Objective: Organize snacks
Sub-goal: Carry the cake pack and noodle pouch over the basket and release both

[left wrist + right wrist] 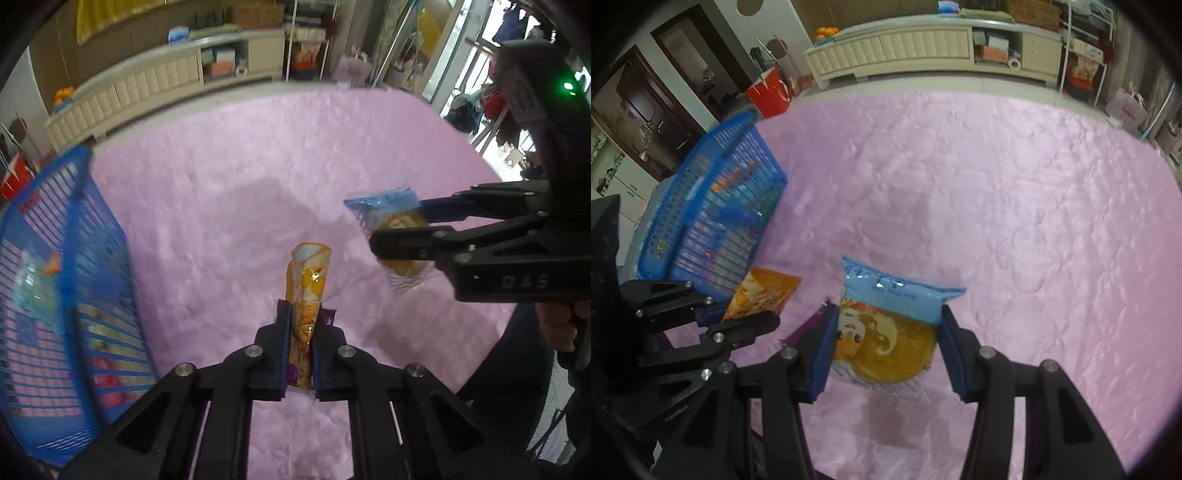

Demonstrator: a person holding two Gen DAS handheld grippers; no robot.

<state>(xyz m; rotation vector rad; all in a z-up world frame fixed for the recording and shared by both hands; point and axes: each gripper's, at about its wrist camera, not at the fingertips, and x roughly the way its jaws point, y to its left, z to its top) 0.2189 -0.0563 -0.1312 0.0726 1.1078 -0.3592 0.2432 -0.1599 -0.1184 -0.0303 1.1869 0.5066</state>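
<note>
1. Above the pink quilted bed, the left hand-held gripper pinches an orange snack packet upright.
2. At three o'clock, the right hand-held gripper clamps a blue-topped cake packet.
3. At nine o'clock stands a blue slatted basket holding snacks.
4. A purple wrapper lies beneath the grippers.

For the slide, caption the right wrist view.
Right claw grips a blue-topped cake packet above the pink quilt; blue basket waits left.

left hand-held gripper clamped, right hand-held gripper gripping — angled down
</note>
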